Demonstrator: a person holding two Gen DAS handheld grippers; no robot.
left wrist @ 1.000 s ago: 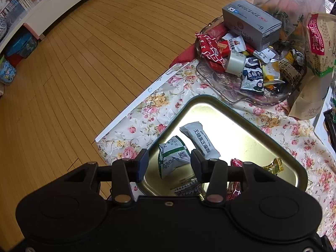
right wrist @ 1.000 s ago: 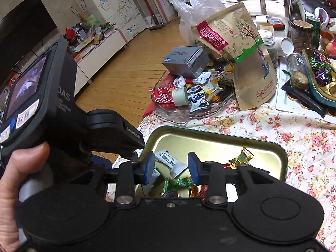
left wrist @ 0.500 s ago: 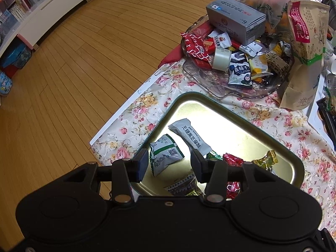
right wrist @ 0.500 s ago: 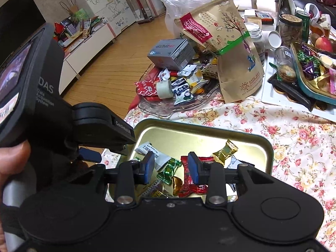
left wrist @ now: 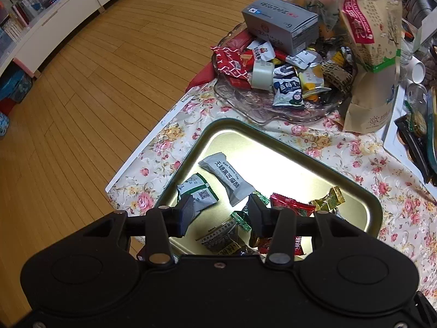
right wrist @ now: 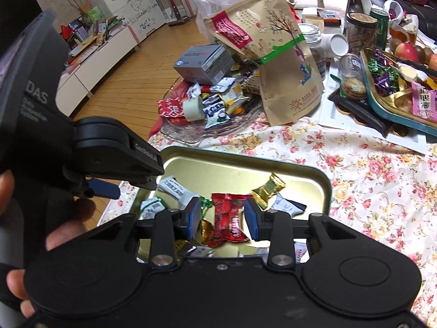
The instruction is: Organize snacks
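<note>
A gold metal tray (left wrist: 273,147) on the floral tablecloth holds several wrapped snacks: a grey bar (left wrist: 228,177), a green-and-white packet (left wrist: 200,194), a red packet (left wrist: 293,206) and a gold candy (left wrist: 327,198). My left gripper (left wrist: 218,213) is open and empty above the tray's near edge. In the right wrist view, my right gripper (right wrist: 222,217) is open and empty above the same tray (right wrist: 245,161), with the red packet (right wrist: 229,218) below between its fingers. The left gripper's body (right wrist: 82,150) fills the left side there.
A glass dish (left wrist: 259,109) of mixed snacks, with a grey box (left wrist: 281,24) on top, sits beyond the tray. A tall brown paper bag (left wrist: 374,63) stands to its right. Jars (right wrist: 357,32) and a teal tray of sweets (right wrist: 396,93) stand far right. The table edge drops to wooden floor at left.
Both grippers have pulled back and up from the tray, bringing more of its snacks and the table into view. Both stay open and empty.
</note>
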